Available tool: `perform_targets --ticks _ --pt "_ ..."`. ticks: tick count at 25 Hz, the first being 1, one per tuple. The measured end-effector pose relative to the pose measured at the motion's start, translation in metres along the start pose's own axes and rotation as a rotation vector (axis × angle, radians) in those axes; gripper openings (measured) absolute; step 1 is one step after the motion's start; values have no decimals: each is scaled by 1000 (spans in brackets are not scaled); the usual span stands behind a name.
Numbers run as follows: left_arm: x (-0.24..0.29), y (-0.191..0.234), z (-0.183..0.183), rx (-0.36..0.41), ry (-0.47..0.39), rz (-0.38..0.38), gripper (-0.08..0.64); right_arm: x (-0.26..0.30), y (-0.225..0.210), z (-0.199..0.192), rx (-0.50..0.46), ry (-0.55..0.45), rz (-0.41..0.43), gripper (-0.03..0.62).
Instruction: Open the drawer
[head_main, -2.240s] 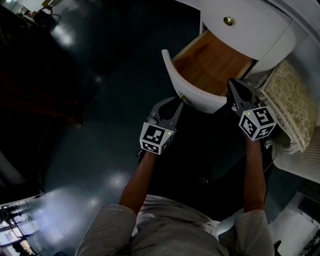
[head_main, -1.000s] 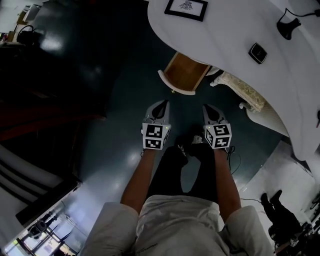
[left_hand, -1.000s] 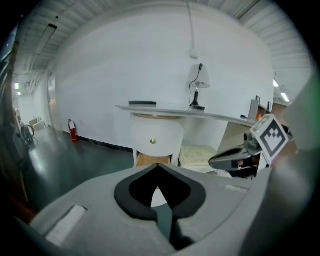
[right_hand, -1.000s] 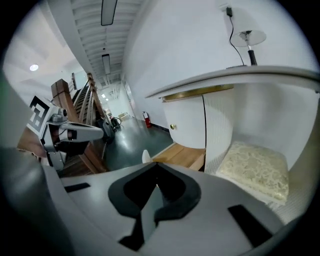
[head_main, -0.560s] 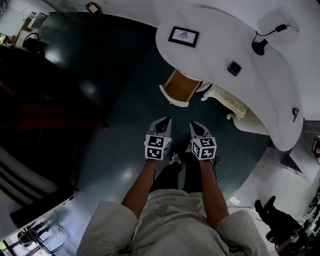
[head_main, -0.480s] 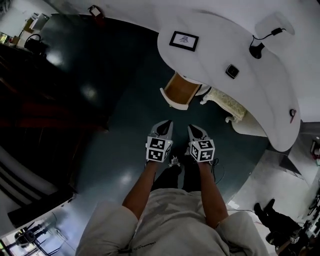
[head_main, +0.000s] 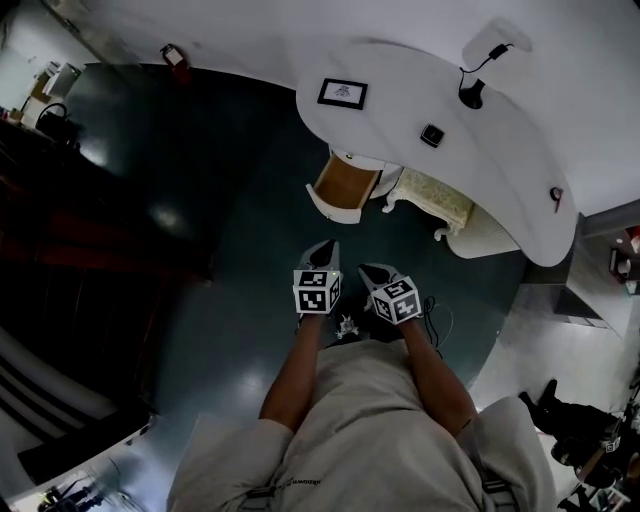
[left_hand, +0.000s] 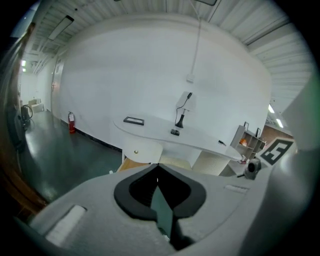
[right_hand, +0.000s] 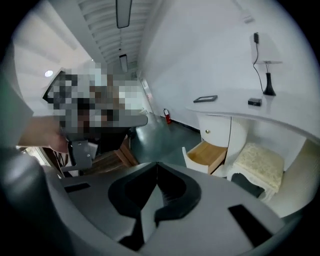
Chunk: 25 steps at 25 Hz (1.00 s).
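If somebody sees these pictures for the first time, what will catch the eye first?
The drawer, with its wooden inside, stands open under the curved white desk, beside a cream cushioned stool. Nearer the person, the left gripper and the right gripper hang side by side over the dark floor, both shut and empty.

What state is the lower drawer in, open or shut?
Open. The lower drawer sticks out from under the white desk, its wooden inside showing.
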<state>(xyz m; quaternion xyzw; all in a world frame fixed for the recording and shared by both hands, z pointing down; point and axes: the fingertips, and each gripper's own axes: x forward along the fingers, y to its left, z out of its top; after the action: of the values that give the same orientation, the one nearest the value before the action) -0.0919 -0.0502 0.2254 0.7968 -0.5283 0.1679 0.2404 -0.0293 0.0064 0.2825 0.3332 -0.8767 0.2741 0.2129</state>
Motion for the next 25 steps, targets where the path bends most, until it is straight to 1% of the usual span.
perform_targets --ticks 1,4,5,6,8,9,10,12,15,18,20,22,25 --pt "-2 1 0 2 0 1 9 -2 1 2 -6 -4 -12 15" --pt "-12 0 -3 -29 -25 4 9 -12 2 9 59 -51 -31 15" --pt "-15 -1 -5 -15 -27 14 9 -14 0 11 66 -63 -41 15" --pt "-17 -1 -8 24 -24 29 9 -16 -3 13 56 -69 -58 15" --pt "-17 -4 -11 135 -17 46 9 -20 -11 17 20 -70 -111 14" --pt "-17 -7 -9 169 -24 40 9 -23 -15 18 9 -69 -139 15" --pt "-19 -10 -6 181 -34 28 9 -25 -17 18 4 -69 -161 14" --pt "-21 -13 -3 170 -46 9 9 -27 -17 15 14 -72 -180 14" --pt "-21 -14 -1 153 -38 -9 9 -23 -7 5 32 -74 -150 15" --pt "-25 -12 3 88 -51 -19 9 -20 -5 1 10 -61 -136 14" --pt "-27 -10 4 62 -53 -22 9 -22 -9 2 27 -72 -147 15" --pt "-28 -9 2 60 -48 -21 9 -24 -12 2 52 -87 -160 14" --pt "-26 -7 -4 74 -27 -23 9 -23 -19 -3 69 -79 -183 14"
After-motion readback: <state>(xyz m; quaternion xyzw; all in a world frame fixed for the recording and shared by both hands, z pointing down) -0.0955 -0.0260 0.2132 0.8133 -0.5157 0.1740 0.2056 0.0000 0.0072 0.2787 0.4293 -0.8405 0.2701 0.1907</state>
